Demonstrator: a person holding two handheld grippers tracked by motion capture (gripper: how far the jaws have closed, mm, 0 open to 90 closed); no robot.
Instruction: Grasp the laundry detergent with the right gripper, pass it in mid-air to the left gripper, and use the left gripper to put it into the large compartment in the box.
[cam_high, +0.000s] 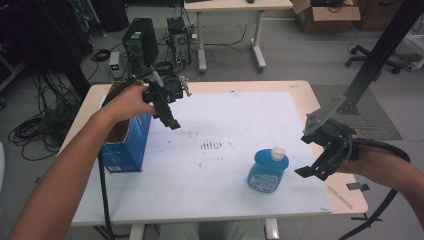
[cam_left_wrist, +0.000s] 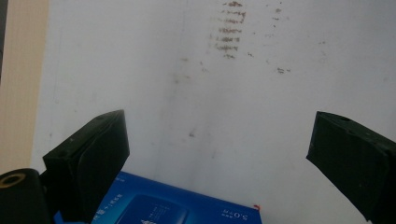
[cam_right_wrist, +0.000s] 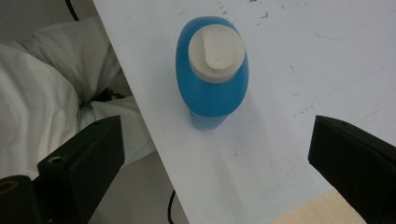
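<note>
Blue box (cam_high: 125, 142) stands open-topped at the left edge of the white mat (cam_high: 225, 120), and the blue bottle (cam_high: 268, 171) with its white cap (cam_high: 278, 152) stands upright on the near right part of that mat, well apart from the box. Between them lies a patch of brown smudges (cam_high: 211, 145).

Starting at the left, the left gripper (cam_high: 167, 117) hangs above the mat just right of the box's far corner, tilted down; in the left gripper view its jaws are spread wide with nothing between them, and the printed blue side of the box (cam_left_wrist: 177, 207) lies right beneath. That placing looks meant to keep the hand close to the box, perhaps to steady it or wait over its opening.

On the right, the right gripper (cam_high: 312, 172) sits just beside the bottle, off the mat's right edge, its jaws also wide apart and empty. Seen in the right gripper view, the bottle (cam_right_wrist: 212, 74) is centred ahead of the jaws, so I judge this an approach lined up to grasp it around the body.
</note>
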